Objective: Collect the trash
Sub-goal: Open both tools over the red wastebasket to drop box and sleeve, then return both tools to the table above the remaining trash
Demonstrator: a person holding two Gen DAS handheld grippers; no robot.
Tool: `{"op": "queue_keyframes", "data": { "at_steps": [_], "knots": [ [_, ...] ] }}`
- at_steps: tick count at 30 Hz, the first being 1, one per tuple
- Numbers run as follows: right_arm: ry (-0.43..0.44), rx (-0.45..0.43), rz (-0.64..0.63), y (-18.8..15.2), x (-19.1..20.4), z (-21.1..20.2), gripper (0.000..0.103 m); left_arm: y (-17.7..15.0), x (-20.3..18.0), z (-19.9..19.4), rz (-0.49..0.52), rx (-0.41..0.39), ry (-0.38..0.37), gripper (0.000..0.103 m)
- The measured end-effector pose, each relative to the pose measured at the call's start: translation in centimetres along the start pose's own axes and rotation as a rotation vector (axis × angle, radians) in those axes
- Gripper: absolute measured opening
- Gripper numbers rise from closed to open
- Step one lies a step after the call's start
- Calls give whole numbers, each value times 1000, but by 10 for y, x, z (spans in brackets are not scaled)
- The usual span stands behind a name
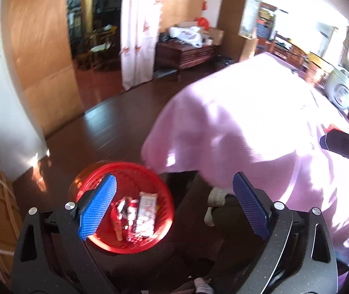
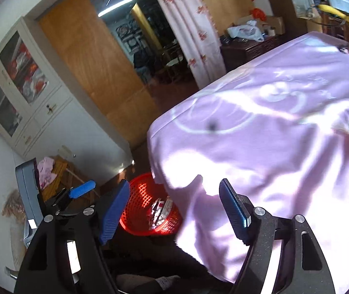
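Below, your left gripper (image 1: 174,205) with jaws apart and empty above the red basket (image 1: 123,205) on the floor, wrappers (image 1: 137,218) lying inside, basket just beside the pink-draped table (image 2: 272,127), your right gripper (image 2: 174,210) likewise spread, holding nothing.

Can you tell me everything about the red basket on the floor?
The red basket is round and looks like plastic, with walls made of open mesh holes, clearest in the right wrist view. It stands upright on the dark floor, right beside the hanging corner of the pink tablecloth. Inside lie a few crinkly wrappers, red and white, resting on the bottom. Sunlight falls across it. The left claw hangs open above it, holding nothing and not touching it.
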State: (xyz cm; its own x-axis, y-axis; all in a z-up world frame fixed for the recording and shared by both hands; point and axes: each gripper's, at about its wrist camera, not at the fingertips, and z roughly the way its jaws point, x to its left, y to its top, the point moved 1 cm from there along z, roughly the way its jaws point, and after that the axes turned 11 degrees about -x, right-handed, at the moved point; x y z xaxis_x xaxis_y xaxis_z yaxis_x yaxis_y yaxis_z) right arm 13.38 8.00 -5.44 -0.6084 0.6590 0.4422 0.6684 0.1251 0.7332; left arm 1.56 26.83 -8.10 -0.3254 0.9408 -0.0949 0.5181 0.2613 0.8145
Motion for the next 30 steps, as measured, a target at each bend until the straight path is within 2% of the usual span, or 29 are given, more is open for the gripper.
{"op": "queue_keyframes", "data": {
  "at_steps": [9,19,24,30],
  "knots": [
    [-108,-163,109,-1,-68,-90,79,9,-94,-7,155,-20,-120,96],
    [-294,-305,236,-6,-160,-182,80,11,-221,10,332,-24,-267,96],
    [-379,-302,266,-1,-201,-197,80,9,-262,20,353,-4,-337,96],
    [-443,-221,245,7,-230,-177,80,9,-286,31,380,-4,-342,96]
  ]
}}
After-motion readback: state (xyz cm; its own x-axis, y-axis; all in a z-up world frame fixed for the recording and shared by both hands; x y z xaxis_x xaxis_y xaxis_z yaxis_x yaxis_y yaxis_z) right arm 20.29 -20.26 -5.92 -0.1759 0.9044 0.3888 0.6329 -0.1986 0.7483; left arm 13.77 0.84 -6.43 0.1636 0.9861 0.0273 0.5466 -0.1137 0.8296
